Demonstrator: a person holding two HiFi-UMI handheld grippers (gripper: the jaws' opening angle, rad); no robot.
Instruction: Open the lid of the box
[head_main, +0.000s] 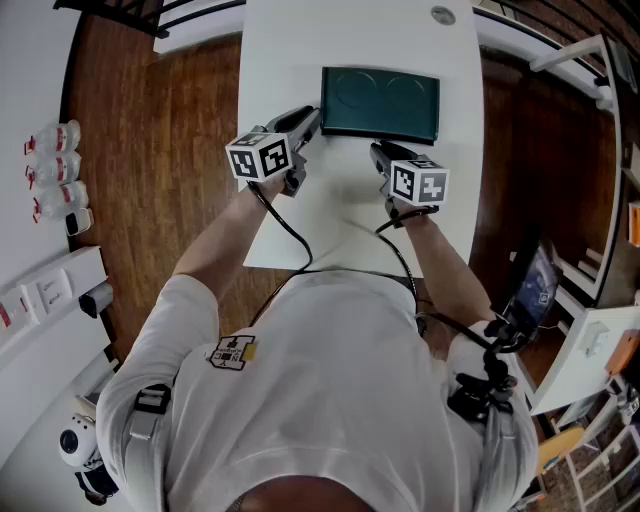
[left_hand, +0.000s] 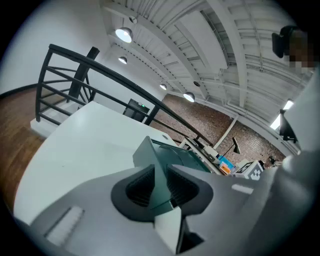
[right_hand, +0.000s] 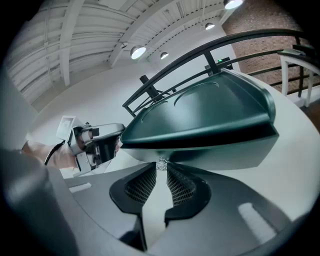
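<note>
**Two grippers on one green box**

One dark green box (head_main: 380, 100) lies flat near the far end of the white table (head_main: 290, 60), about midway across its width. Its top carries two shallow round shapes side by side. In your right gripper view the lid (right_hand: 200, 107) sits over a paler lower half (right_hand: 225, 157), and a dark band runs between them along the front. I cannot tell from that whether the lid is lifted.

A small shiny tab (right_hand: 160, 164) hangs at the lower front edge of the box. Your right gripper (right_hand: 161, 167) has its jaws drawn in on that tab, with the tips pinching it from both sides. In the head view the same gripper (head_main: 376, 150) points at the near long side of the box, right of centre.

Your left gripper (left_hand: 160, 172) is clamped on the near left corner of the box (left_hand: 175, 155), and the ribbed pads (left_hand: 145, 182) press on either face of that corner. From above, the left gripper (head_main: 312, 118) meets that corner at a slant. It also shows at the left of your right gripper view (right_hand: 95, 142).

Both of your forearms reach out over the near half of the table. Wooden floor (head_main: 160, 150) lies to both sides of the table. A dark railing (left_hand: 75, 75) stands beyond the far end, and three bottles (head_main: 50, 170) lie on a white surface well to your left.
</note>
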